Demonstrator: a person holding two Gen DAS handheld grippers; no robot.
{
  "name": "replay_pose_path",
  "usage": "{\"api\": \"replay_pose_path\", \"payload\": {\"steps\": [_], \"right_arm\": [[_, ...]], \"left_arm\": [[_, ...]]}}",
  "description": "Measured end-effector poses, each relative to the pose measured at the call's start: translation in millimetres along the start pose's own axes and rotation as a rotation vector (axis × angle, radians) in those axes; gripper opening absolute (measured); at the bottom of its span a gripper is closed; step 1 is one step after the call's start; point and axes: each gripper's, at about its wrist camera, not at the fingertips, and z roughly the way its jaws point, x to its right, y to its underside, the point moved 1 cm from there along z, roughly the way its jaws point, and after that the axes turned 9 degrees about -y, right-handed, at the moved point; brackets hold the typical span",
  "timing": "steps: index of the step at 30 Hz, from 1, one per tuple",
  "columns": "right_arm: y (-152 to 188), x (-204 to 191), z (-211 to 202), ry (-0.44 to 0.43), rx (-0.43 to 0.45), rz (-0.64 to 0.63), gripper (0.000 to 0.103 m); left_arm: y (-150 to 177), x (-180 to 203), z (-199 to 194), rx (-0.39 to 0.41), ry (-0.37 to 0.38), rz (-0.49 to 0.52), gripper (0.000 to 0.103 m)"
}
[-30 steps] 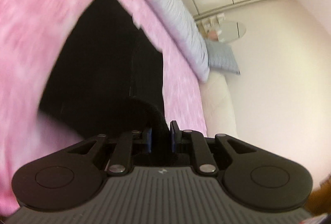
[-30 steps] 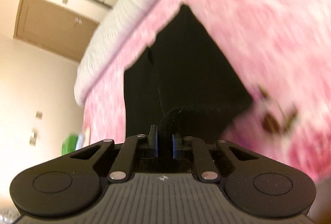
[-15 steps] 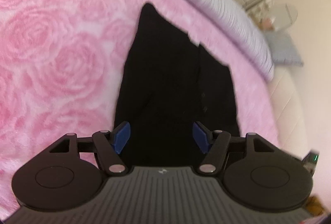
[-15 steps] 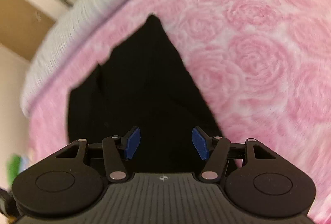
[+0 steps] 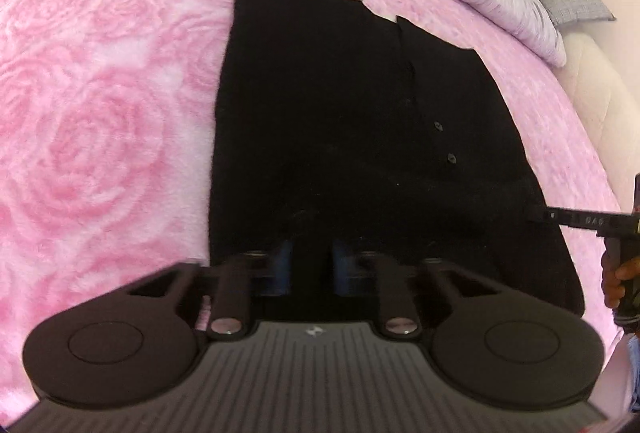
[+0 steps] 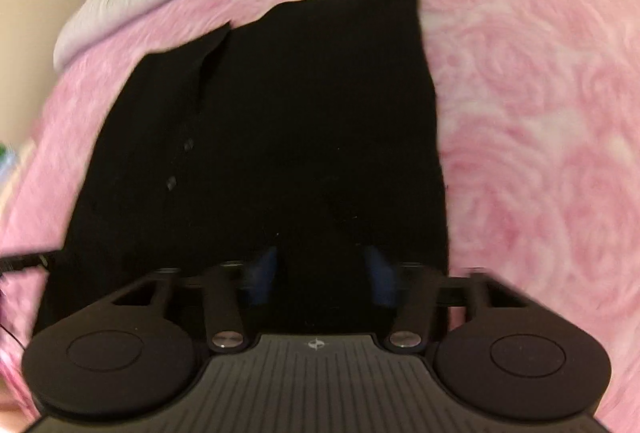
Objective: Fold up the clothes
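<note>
Clamps left gripper point(image 5: 313, 265) shut at near hem of black buttoned cardigan point(image 5: 340, 93), flat on rose-patterned pink blanket point(image 5: 100, 113), likely for another fold; cannot tell whether cloth is caught. Closes right gripper point(image 6: 320, 273) jaws around same hem, fabric between, not yet pinched.

Each claw is matte black: two round discs flank a ribbed grey housing with a small white logo, silver screws cap the linkage arms, and the pads point(image 5: 282, 265) are blue. Left claw point(image 5: 308, 265), right claw point(image 6: 320, 273).

matt black knit garment point(image 5: 360, 137), plush pink blanket point(image 5: 100, 121)
</note>
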Motion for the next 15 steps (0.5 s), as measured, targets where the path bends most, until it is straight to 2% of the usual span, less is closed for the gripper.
{"api": "replay_pose_path", "payload": {"steps": [2, 6, 10, 13, 15], "right_arm": [[-0.7, 0.0, -10.6, -0.027, 0.023, 0.019, 0.015], [-6.9, -14.3, -40.6, -0.024, 0.117, -0.026, 0.012], [-18.7, -14.1, -46.3, -0.011, 0.171, -0.024, 0.012], [-24.3, -7.2, -33.2, 0.015, 0.178, 0.003, 0.012], [-25.6, 2.2, -14.3, 0.042, 0.125, 0.036, 0.012]], "left_arm": [[-0.1, -2.3, -8.4, 0.022, 0.008, -0.027, 0.006], [-4.6, 3.5, -27.5, 0.117, 0.014, -0.033, 0.006], [-20.7, 5.2, -26.7, 0.191, 0.007, -0.039, 0.006], [-26.7, 4.5, -13.2, 0.191, -0.001, -0.041, 0.006], [-23.8, 3.5, 0.3, 0.145, -0.036, -0.021, 0.007]]}}
